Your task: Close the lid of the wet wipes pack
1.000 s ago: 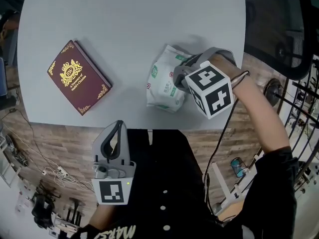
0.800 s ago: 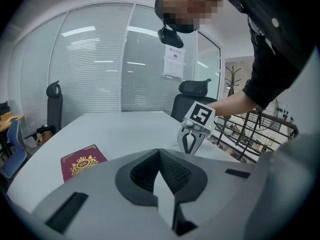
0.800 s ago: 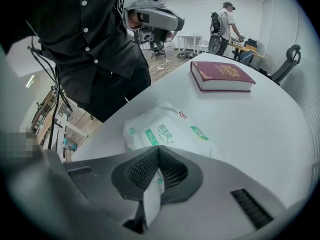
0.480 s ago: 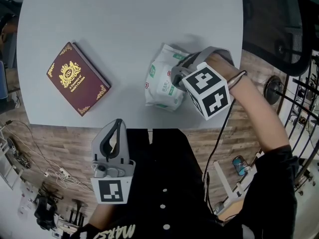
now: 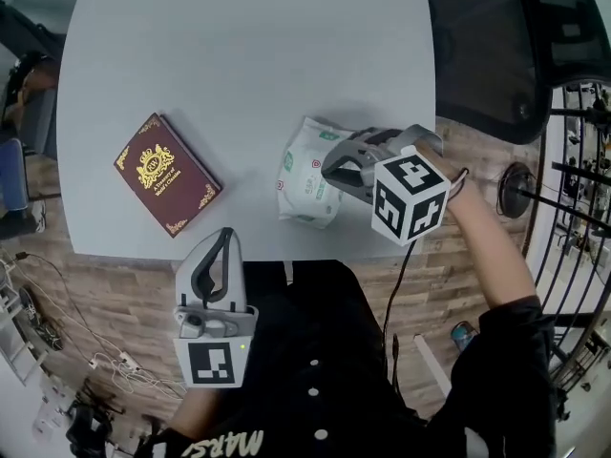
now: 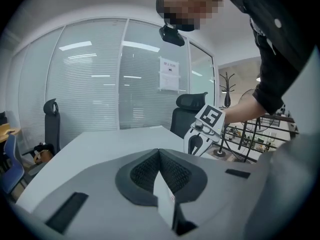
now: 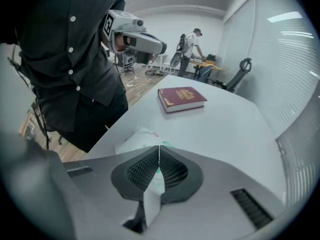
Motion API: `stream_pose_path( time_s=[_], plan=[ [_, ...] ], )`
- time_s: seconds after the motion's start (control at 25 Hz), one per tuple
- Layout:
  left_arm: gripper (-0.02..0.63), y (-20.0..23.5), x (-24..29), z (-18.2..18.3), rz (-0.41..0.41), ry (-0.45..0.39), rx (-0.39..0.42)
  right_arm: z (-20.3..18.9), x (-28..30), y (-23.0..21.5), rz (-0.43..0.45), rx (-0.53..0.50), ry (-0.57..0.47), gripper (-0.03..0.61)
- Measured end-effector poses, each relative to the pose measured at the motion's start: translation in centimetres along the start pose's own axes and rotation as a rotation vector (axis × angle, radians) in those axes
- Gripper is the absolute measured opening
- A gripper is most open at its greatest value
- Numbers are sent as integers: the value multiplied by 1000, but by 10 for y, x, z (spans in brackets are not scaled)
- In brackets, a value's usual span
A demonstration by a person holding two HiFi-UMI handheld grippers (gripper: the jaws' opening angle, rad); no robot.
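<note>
Right gripper point(image 5: 329, 165): jaws together, empty. It has lifted off the wipes pack point(image 5: 305, 175), which now lies just below its tips. The closing press is judged finished. Left gripper point(image 5: 221, 239): jaws together, empty, idle, well apart from the pack.

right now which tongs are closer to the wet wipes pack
Right. The right tongs are over the wet wipes pack; the left tongs are off the table at its near edge, by the person's torso.
</note>
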State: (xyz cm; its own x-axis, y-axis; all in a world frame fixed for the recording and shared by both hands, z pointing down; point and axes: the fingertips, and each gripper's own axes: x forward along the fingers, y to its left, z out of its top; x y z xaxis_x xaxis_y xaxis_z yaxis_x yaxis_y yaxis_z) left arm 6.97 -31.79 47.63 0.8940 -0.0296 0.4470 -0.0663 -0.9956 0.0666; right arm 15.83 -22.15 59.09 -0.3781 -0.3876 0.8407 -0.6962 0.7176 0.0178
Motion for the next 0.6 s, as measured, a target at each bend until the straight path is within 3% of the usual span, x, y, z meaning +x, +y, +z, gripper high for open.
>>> stream_pose_path(
  time_s=[0.4,0.6],
  plan=[
    [14,15,-2,79,12,-213,98,61,-137,-37,-569,313,-317,29],
    [14,22,-9,107,18,-277,130,80,-221,-39,-868,547,-653,29]
  ],
)
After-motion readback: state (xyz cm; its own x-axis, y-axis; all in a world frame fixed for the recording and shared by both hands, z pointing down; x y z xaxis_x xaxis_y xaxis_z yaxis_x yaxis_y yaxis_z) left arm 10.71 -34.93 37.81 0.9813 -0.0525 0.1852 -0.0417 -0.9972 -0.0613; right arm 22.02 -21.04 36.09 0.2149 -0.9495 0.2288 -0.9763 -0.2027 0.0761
